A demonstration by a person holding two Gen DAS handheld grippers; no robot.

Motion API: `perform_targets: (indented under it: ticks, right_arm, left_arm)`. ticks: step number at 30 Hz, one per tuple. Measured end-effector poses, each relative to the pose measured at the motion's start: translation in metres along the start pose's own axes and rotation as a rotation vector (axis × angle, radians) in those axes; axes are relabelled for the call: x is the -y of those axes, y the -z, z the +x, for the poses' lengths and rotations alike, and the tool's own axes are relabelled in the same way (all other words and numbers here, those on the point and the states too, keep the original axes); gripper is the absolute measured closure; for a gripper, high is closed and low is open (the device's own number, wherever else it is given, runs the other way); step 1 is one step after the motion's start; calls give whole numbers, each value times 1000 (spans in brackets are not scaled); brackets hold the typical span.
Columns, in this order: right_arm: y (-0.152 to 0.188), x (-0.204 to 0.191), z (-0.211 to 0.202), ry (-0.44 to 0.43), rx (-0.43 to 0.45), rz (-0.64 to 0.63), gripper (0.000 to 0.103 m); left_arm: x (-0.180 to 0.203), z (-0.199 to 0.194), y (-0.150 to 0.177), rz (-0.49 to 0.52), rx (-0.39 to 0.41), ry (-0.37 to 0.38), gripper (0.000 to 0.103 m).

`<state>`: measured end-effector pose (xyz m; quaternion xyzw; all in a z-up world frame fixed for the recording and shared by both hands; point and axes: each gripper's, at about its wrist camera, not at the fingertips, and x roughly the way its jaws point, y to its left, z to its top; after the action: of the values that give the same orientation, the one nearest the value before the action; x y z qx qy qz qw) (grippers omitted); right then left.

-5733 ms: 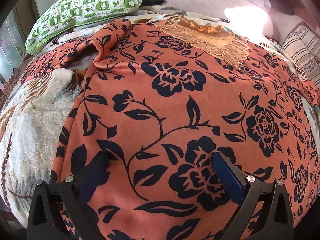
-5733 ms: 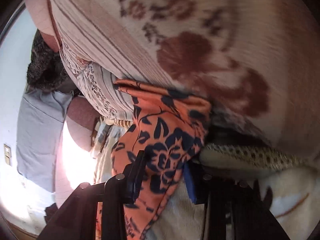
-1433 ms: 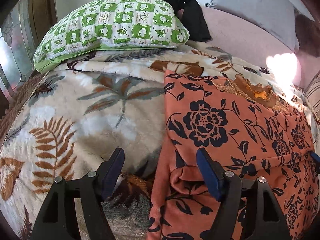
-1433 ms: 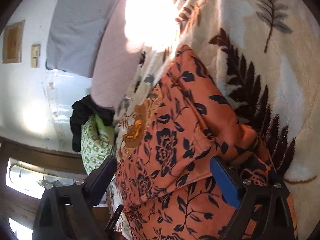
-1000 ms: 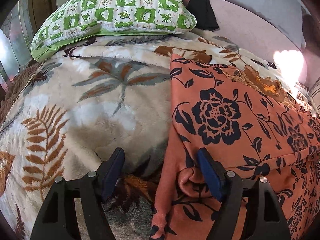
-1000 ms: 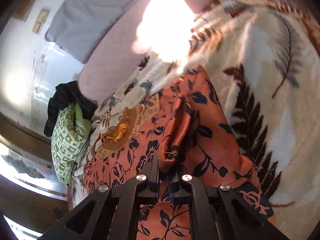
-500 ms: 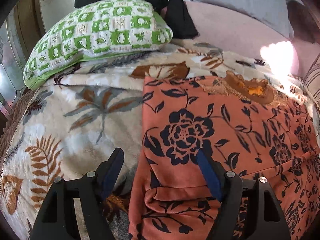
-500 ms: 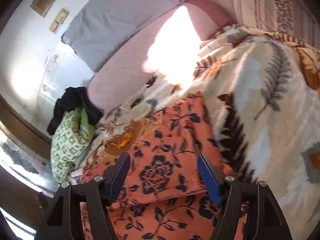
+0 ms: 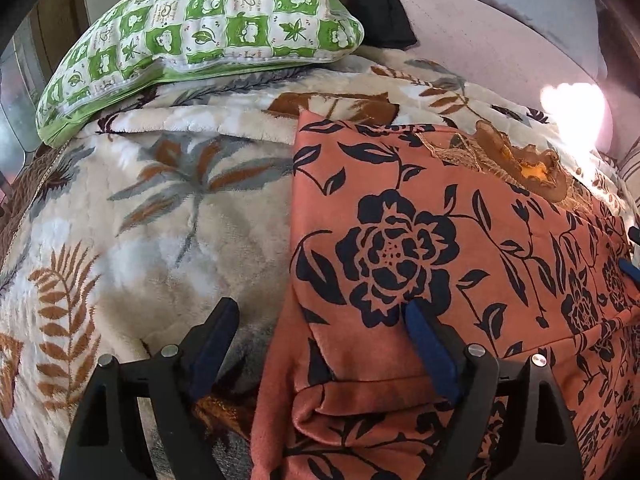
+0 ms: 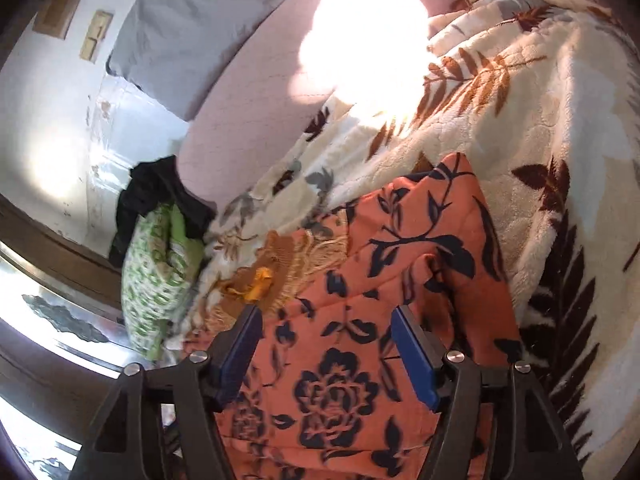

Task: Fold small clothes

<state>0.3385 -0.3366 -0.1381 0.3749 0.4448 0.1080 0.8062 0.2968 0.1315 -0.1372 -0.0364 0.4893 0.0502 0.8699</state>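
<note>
An orange garment with a dark blue flower print [image 9: 400,240] lies on the bed. Both sides are folded inward and a brown embroidered collar [image 9: 520,160] sits at the far end. My left gripper [image 9: 320,306] hovers over the garment's folded left edge. Its jaws are opening, with the edge and blanket below them and nothing pinched. In the right wrist view, my right gripper [image 10: 326,312] hangs over the garment [image 10: 340,392] near its folded right side. Its jaws are closing a little, the pads apart and not pressing the cloth. One blue fingertip [image 9: 630,268] shows at the left view's right edge.
A cream fleece blanket with leaf print [image 9: 160,220] covers the bed. A green checked pillow [image 9: 200,20] and black clothing [image 9: 380,12] lie at the far left. A pink cushion [image 9: 480,40] and a grey pillow [image 10: 192,20] stand behind. A window runs along the left.
My right gripper let go of the cloth fold it pinched a second ago, opened wide and dropped closer to the garment. My left gripper shifted a little and its jaws widened.
</note>
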Motion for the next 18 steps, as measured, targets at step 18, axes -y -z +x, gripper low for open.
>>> perform_targets:
  ticks: [18]
  right_arm:
    - [76,-77,-113,-87,57,-252,26]
  left_arm:
    - [-29,-173,79,-154,114,123,17]
